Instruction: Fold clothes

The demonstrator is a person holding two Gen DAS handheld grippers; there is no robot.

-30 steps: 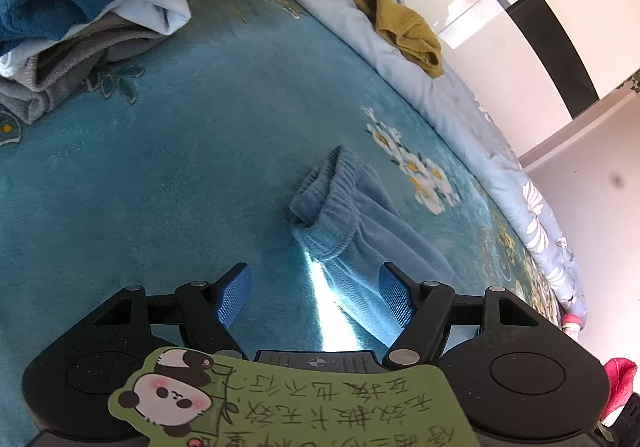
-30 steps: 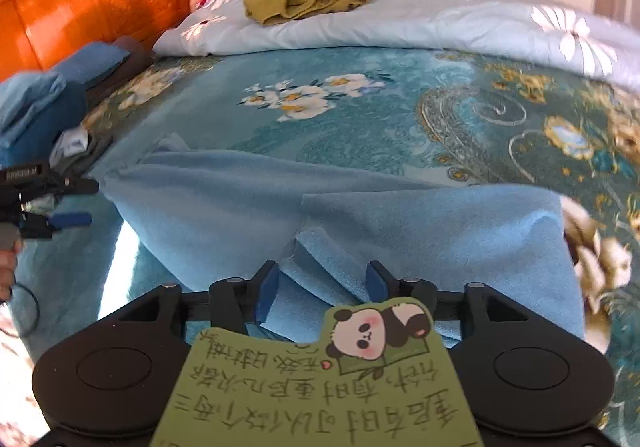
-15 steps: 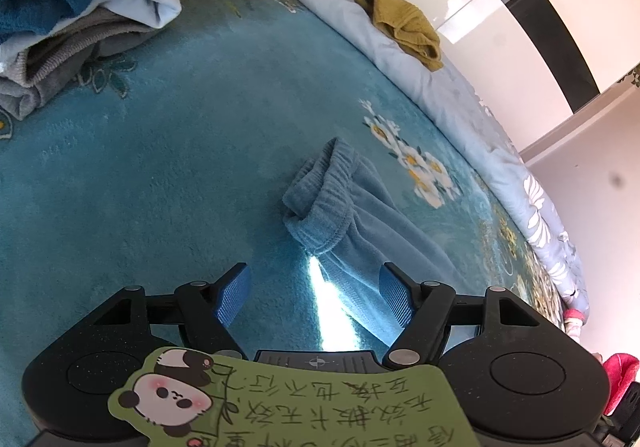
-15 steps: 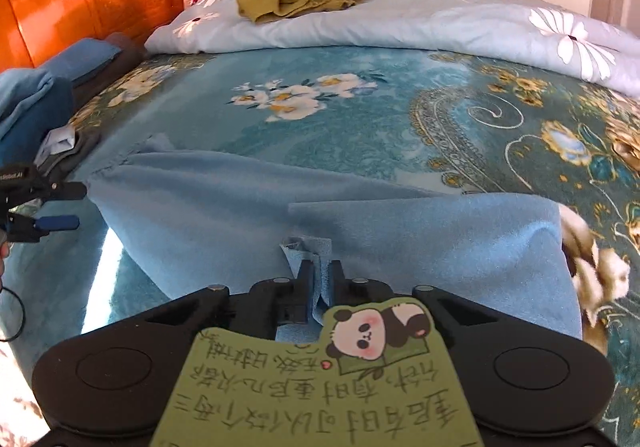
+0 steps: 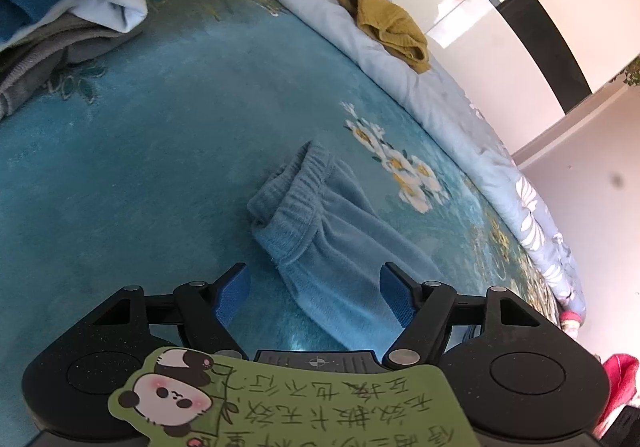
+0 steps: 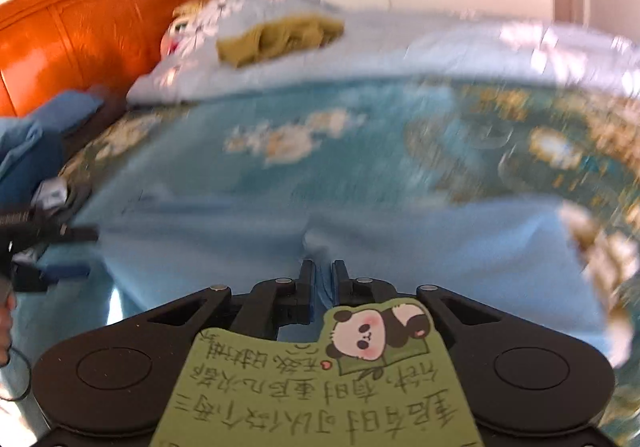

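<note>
Light blue fleece trousers (image 5: 320, 231) lie on the teal bedspread, with the ribbed waistband end toward me in the left wrist view. My left gripper (image 5: 314, 293) is open, its blue pads on either side of the trousers' near edge, just above the cloth. In the blurred right wrist view the trousers (image 6: 280, 243) spread across the bed. My right gripper (image 6: 323, 279) is shut on a fold of the trousers' cloth. The left gripper (image 6: 52, 247) shows at the far left of that view.
A stack of folded clothes (image 5: 60, 7) lies at the upper left. A mustard garment (image 5: 384, 23) rests on the pale floral duvet (image 5: 440, 87) along the bed's far side. An orange wooden headboard (image 6: 88, 31) stands at the back left.
My right gripper has shut on a fold of the trousers and is lifting fast, blurring its view. My left gripper has moved over the waistband end, still open.
</note>
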